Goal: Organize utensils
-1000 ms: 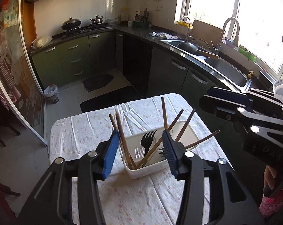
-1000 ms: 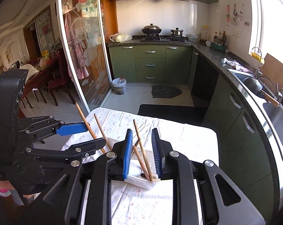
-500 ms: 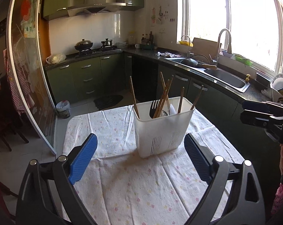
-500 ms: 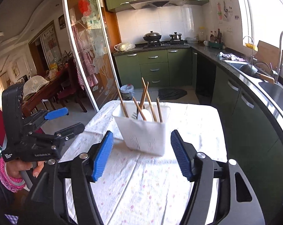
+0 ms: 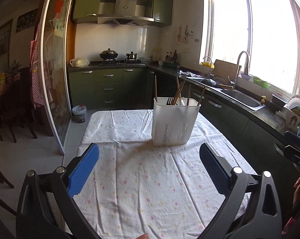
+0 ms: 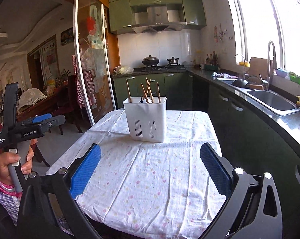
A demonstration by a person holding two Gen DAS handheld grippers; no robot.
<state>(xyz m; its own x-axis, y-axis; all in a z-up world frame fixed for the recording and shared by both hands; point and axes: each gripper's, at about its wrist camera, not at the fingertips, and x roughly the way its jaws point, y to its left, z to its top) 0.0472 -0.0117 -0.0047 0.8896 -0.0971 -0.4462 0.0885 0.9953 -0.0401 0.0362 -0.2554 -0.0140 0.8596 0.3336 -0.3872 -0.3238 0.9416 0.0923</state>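
Both of my grippers hang over the near end of the table, well back from the work. Left gripper [image 5: 149, 166]: blue pads spread wide, nothing between them. Right gripper [image 6: 150, 164]: the same, pads far apart and empty.

The white utensil holder [image 5: 173, 122] stands upright on the flowered tablecloth [image 5: 142, 189]. From the left wrist it sits at about 1 o'clock past the open fingers; from the right wrist it is close to 12 o'clock, at [image 6: 147, 118]. Neither gripper touches it.

Inside the holder, wooden chopsticks [image 5: 178, 91] poke above the rim, some upright, some leaning and crossing each other. One chopstick stands alone at the holder's 9 o'clock corner. The tines of a black fork [image 5: 169, 100] show just above the rim near the middle. Something white sits beside the fork in the right wrist view; I cannot tell what it is.

In the right wrist view the left gripper appears at 9 o'clock, off the table's edge, its handle in the person's hand [image 6: 12, 162].

Background: green cabinets, a wok [image 5: 108, 54] on the stove at 12 o'clock, a steel sink [image 5: 241, 99] under the window at 2 o'clock.
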